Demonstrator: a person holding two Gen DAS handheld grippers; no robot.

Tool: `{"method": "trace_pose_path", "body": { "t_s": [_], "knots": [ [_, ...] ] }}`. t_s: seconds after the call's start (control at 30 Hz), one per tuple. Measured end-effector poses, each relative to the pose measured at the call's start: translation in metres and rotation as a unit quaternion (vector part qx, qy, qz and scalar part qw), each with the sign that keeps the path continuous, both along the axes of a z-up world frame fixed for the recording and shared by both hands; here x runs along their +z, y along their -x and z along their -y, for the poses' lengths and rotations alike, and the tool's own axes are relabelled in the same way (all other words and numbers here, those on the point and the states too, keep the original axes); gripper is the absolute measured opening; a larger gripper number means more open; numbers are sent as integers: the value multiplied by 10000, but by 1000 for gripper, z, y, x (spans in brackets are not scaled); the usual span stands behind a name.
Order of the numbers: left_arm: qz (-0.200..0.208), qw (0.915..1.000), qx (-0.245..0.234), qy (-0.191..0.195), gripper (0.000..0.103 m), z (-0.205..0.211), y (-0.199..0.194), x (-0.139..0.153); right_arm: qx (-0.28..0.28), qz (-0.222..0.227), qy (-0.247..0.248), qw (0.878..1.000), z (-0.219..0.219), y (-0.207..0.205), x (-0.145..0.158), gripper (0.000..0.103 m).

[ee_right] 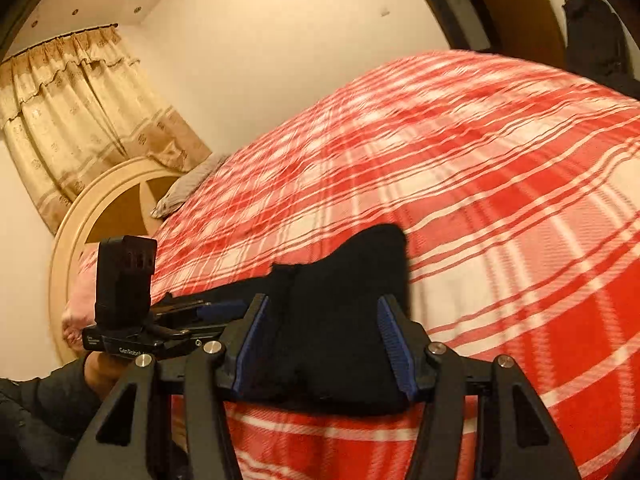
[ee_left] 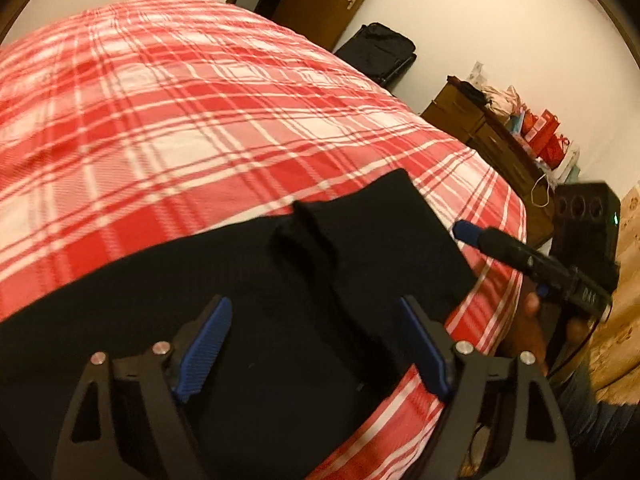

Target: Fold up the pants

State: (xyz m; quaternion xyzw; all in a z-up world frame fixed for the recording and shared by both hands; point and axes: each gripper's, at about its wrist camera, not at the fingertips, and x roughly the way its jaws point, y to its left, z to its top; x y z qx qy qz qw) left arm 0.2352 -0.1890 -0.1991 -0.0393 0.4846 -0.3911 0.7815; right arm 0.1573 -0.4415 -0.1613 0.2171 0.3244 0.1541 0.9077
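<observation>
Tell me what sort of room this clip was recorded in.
Most likely a home bedroom: a bed under a red plaid sheet, a rounded headboard with a pillow by it, and a curtain.

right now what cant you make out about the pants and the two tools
- Pants: left wrist view cuts them off at the left and bottom edges, so their full shape and fold state are unknown.
- Pants, right wrist view: the right tool covers their near part; whether its open pads touch the cloth is unclear.
- Bed cover: blurred in the right wrist view.
- Left tool: its frame hides the cloth beneath.
</observation>
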Motion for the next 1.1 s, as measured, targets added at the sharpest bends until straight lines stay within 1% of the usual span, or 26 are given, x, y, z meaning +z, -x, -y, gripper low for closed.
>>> {"method": "trace_pose_path", "body": {
  "t_s": [0.1,0.17,0.23,0.27,0.3,0.37,0.47,0.5,0.53,0.6,0.63,0.7,0.77,0.93,1.03,1.1],
  "knots": [
    [6,10000,-4,-20,82,13,0,-1,-69,107,-176,9998,2,2,-1,57],
    [30,10000,-33,-39,82,19,1,0,-119,190,-171,9996,1,3,-1,57],
    [31,9999,-97,-38,75,23,3,0,-224,317,-137,9992,1,7,1,57],
    [48,9999,-110,-74,74,25,5,0,-257,377,-164,9988,1,8,2,57],
    [87,9998,-108,-116,70,25,5,0,-271,407,-197,9986,2,9,2,58],
    [115,9998,-107,-145,68,26,6,-2,-353,431,-260,9981,5,9,1,59],
    [129,9997,-40,-185,58,24,5,-4,-383,358,-285,9982,7,7,-3,61],
    [136,9997,-2,-222,50,24,5,-4,-387,341,-276,9983,6,7,-3,61],
    [143,9996,49,-258,38,23,4,-3,-382,345,-272,9983,5,7,-3,61],
    [117,9994,117,-289,24,21,2,-4,-358,382,-259,9983,5,8,-3,62],
    [94,9994,147,-285,19,18,1,-3,-351,419,-227,9982,4,9,-2,62],
    [18,9997,187,-174,13,13,0,-2,-344,505,-166,9980,3,9,-1,62],
    [48,9996,225,-167,13,10,2,0,-315,550,-147,9979,3,9,-1,62],
    [82,9998,197,37,12,-1,9,15,-274,586,-46,9979,1,10,-2,62],
    [62,9995,282,137,12,-17,8,27,-231,594,-1,9980,-2,10,-2,62],
    [-32,9991,359,206,12,-32,6,35,-202,571,54,9981,-4,9,-3,62]
  ]
}}
